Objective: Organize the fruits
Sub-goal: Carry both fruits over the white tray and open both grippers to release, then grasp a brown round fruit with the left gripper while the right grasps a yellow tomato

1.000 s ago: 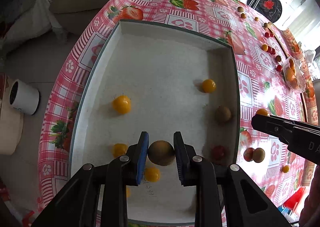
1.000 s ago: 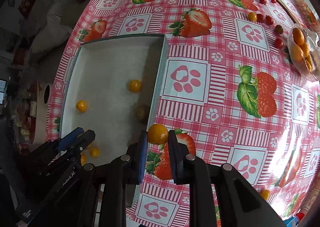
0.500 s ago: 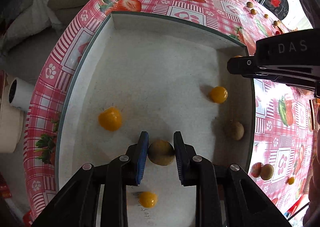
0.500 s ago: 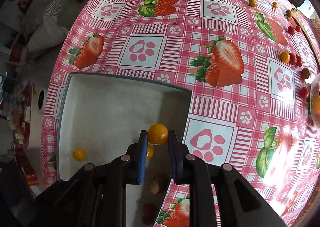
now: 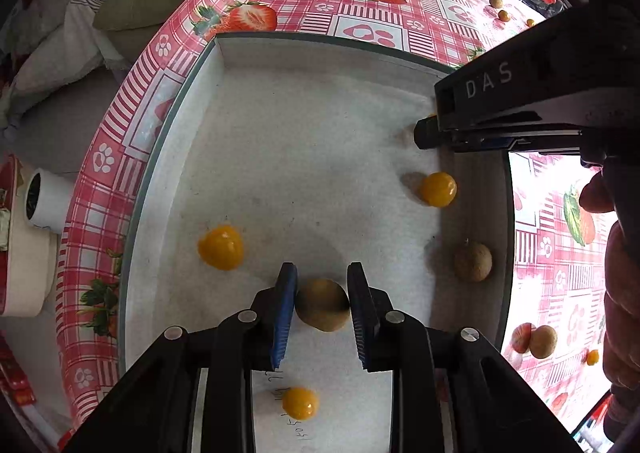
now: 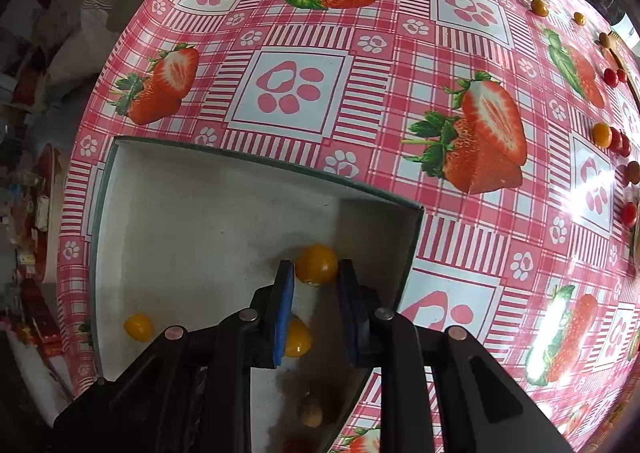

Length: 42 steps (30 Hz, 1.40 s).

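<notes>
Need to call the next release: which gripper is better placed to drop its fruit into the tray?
Right. The right gripper is already opening around its orange fruit over the tray; the left gripper clamps a brown fruit.

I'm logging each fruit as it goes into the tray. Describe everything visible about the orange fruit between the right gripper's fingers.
The orange fruit is small, round and smooth, with a glossy deep yellow-orange skin and a paler patch underneath. It sits between the tips of the right gripper, whose jaws are opening; whether the blue pads still press it cannot be told. It is over the white tray, close to the far right corner. In the left wrist view the gripper hides nearly all of it.
</notes>
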### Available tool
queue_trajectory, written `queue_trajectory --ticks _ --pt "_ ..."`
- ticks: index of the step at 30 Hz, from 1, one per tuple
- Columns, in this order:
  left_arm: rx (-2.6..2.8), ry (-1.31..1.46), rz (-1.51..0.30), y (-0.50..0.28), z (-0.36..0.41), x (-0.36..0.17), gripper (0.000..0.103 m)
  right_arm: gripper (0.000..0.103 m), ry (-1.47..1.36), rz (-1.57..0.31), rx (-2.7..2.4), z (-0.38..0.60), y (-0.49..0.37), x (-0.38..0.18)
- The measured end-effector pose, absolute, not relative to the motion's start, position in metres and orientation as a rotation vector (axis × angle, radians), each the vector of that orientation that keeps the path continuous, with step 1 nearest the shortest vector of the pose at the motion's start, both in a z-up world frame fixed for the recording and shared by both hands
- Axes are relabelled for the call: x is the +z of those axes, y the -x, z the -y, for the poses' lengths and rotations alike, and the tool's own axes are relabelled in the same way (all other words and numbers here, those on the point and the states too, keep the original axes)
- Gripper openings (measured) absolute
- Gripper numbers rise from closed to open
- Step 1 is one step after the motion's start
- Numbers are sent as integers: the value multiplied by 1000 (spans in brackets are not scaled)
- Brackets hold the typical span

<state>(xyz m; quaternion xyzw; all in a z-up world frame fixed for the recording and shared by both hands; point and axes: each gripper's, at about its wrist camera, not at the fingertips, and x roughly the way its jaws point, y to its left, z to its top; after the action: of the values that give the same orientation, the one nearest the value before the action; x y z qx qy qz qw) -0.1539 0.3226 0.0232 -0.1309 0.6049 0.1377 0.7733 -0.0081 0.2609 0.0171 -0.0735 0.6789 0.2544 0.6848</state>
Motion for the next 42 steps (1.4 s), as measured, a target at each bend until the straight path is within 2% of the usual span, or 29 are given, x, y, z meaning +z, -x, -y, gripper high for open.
queue_trajectory --ticks 1,2,3,4,5,7,10,21,29,42 --pt "298 279 -1310 153 -322 24 28 32 152 -1529 577 -259 8 18" --pt "299 273 -1310 153 -322 24 36 40 141 -1527 582 -257 8 20" --pt "303 267 -1308 155 -321 25 50 45 124 -1523 597 -256 10 24" --pt "314 257 -1293 157 -323 29 76 53 107 -1519 614 -253 11 28" --pt "327 242 -1264 160 -324 35 79 65 94 -1513 627 -252 13 33" --pt "314 224 -1253 162 -322 41 79 77 78 -1488 632 -246 16 45" --pt "302 203 -1269 162 -318 46 79 79 39 -1473 636 -233 18 59" --pt "181 95 -1251 166 -268 74 79 80 -23 -1452 481 -120 44 85" --pt "40 21 -1248 169 -206 88 79 80 -79 -1489 293 -19 84 77" --pt "-50 -55 -1340 148 -133 48 79 80 -95 -1588 108 84 155 35"
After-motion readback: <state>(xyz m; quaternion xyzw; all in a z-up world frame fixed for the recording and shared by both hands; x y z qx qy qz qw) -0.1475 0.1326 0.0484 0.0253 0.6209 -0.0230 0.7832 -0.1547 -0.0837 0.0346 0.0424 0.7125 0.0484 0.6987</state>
